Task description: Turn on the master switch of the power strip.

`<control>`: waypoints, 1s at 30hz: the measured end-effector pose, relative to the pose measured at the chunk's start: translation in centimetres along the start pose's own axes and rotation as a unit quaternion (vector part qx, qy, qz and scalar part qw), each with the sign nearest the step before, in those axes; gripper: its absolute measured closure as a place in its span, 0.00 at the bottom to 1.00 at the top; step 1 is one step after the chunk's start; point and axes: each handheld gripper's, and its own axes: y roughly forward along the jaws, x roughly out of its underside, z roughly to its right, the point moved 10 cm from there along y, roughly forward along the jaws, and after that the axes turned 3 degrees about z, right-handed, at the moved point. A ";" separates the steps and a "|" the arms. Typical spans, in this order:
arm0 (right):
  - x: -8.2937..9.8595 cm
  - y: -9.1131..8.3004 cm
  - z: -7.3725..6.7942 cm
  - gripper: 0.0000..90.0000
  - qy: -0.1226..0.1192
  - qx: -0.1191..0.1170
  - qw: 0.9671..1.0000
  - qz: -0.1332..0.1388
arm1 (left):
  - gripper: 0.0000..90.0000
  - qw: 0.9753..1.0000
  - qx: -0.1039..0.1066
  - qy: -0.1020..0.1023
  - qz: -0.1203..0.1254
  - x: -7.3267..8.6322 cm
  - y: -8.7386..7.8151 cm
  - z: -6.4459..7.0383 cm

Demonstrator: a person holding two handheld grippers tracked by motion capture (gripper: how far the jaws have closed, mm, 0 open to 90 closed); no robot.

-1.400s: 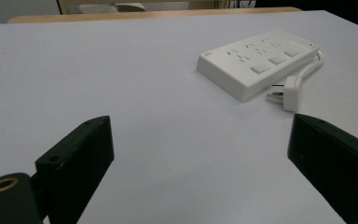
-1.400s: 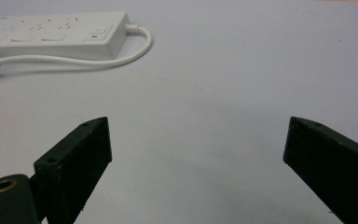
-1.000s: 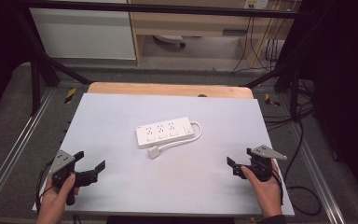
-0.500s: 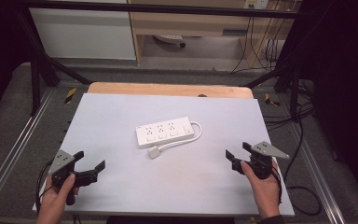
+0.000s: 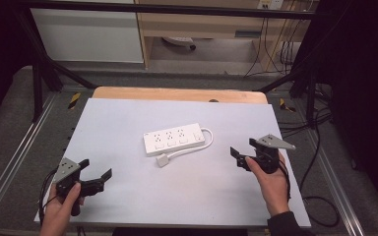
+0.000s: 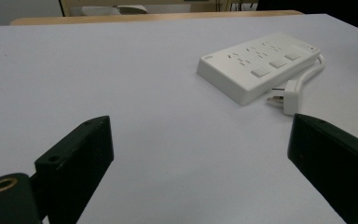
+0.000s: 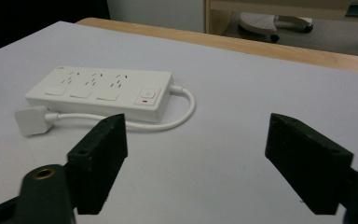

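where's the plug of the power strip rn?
In the high view the plug lies on the white table top just in front of the power strip, near the table's middle, between the left gripper and the right gripper, touching neither.

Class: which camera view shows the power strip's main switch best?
The right gripper view: the switch, with its red mark, lies near and faces the lens on the power strip. In the left gripper view it sits far off; in the high view it is tiny.

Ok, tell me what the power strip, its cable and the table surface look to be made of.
Power strip: white moulded plastic by its look, smooth, faint sheen. Cable: white flexible sheathing, probably rubber or PVC; it curves in a loop. Table surface: pale grey matte sheet, perhaps laminate or paper, over a wooden top visible at the far edge.
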 end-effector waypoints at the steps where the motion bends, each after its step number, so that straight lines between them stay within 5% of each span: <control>1: 0.0 0.0 0.0 0.20 0.000 0.000 1.000 0.000 | 0.08 1.000 0.000 -0.001 0.000 0.0 0.0 0.0; 5: -2.0 1.2 -0.4 0.12 -0.002 -0.016 1.000 0.002 | 0.08 1.000 0.003 -0.003 0.000 0.0 0.1 0.0; 9: -3.5 2.0 -0.9 0.15 -0.006 -0.028 1.000 0.009 | 0.07 1.000 0.005 -0.003 -0.001 0.1 0.2 0.1; 19: -5.8 3.8 -0.3 0.17 0.016 -0.017 0.999 0.037 | 0.07 1.000 0.007 -0.002 0.001 0.0 0.1 0.2; 30: -6.7 4.8 0.1 0.15 -0.004 0.005 0.999 0.033 | 0.07 1.000 0.008 0.000 -0.001 0.1 0.1 0.2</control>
